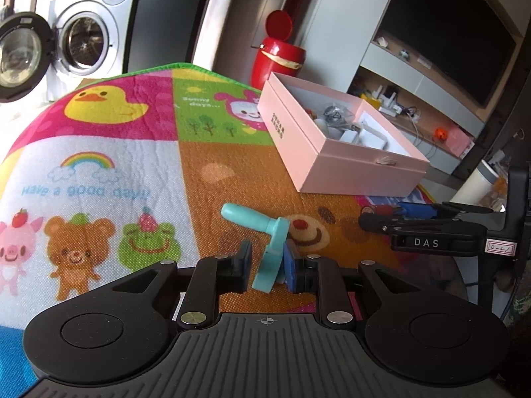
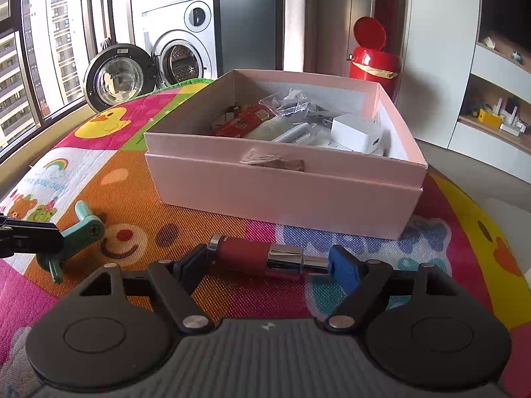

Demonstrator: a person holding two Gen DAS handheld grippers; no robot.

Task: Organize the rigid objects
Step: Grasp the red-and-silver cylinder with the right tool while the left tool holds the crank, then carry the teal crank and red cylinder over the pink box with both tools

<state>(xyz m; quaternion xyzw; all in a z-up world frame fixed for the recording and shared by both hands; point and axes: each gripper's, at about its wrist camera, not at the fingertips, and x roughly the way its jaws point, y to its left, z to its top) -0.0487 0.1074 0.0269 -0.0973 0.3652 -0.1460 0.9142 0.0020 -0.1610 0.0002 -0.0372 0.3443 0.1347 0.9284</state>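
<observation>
- One teal crank point(image 1: 268, 248): stood between the left gripper's point(image 1: 267, 263) fingers, which were narrowed around its arm; contact on the left side was unclear.
- One red-and-chrome cylinder point(image 2: 262, 257): lay crosswise between the right gripper's point(image 2: 270, 263) wide-spread fingers.
- One pink box point(image 2: 285, 182): lay beyond both; its contents were jumbled, hard to count.
</observation>
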